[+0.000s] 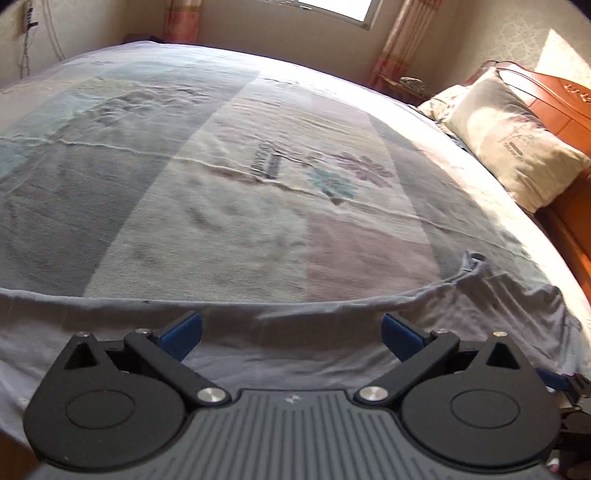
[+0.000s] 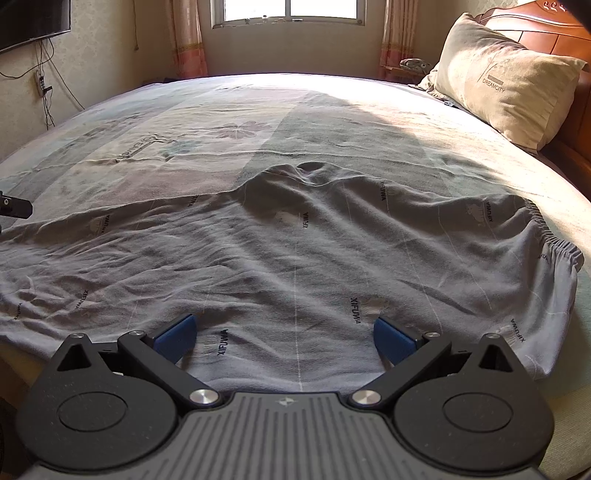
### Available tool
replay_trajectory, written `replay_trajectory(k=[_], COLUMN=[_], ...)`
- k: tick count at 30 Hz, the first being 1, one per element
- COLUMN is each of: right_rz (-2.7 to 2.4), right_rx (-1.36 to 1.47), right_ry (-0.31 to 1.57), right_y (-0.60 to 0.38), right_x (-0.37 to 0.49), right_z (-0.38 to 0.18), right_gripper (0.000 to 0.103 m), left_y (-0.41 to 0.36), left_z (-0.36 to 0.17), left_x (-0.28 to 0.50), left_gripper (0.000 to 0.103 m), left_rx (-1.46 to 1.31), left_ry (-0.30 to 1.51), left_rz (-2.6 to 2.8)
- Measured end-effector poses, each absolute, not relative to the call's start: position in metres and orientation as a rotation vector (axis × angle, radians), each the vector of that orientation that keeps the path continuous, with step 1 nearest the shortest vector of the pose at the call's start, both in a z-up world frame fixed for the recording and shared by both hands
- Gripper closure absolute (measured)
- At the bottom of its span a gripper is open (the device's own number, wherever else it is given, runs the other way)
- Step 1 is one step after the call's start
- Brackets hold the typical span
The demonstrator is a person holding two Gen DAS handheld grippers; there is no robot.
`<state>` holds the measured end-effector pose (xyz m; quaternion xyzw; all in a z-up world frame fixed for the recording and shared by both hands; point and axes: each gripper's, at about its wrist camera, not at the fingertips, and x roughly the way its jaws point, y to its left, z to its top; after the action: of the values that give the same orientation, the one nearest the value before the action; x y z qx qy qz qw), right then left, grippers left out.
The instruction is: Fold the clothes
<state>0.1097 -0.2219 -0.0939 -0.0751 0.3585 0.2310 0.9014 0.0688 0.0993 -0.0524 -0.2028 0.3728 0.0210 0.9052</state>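
Observation:
A pair of grey trousers (image 2: 295, 240) with small printed logos lies spread and wrinkled across the near part of the bed, its gathered elastic waistband (image 2: 554, 240) at the right. In the left wrist view the same grey cloth (image 1: 295, 325) shows as a low band along the bed's near edge. My left gripper (image 1: 291, 332) is open just above that cloth, holding nothing. My right gripper (image 2: 284, 338) is open over the trousers' near edge, blue pads (image 2: 175, 338) wide apart, empty. Part of the right gripper (image 1: 569, 384) shows at the lower right of the left wrist view.
The bed (image 2: 258, 110) carries a pale patterned sheet with flower prints. A beige pillow (image 2: 506, 81) leans on a wooden headboard (image 2: 554, 40) at the right. A window (image 2: 288, 11) with curtains is at the far wall; a screen (image 2: 29, 22) and cables hang at the left.

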Motion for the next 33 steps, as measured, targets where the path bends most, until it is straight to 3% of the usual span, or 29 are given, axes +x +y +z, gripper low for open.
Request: replay_trajectory(k=[5, 26, 33], right_rz=[0.507, 0.627, 0.618], right_rx=[-0.182, -0.212, -0.148], right_ry=[0.741, 0.72, 0.695], right_y=[-0.218, -0.221, -0.23], right_x=[0.105, 0.089, 0.092], right_z=[-0.093, -0.084, -0.081], right_gripper=[0.0, 0.0, 0.0], left_y=[0.055, 0.031, 0.02], left_z=[-0.073, -0.081, -0.06], left_x=[0.113, 0.178, 0.13], left_gripper=[0.001, 0.001, 0.001], left_rx=[-0.587, -0.623, -0.481], left_ry=[0.821, 0.786, 0.791], left_rz=[-0.215, -0.224, -0.17])
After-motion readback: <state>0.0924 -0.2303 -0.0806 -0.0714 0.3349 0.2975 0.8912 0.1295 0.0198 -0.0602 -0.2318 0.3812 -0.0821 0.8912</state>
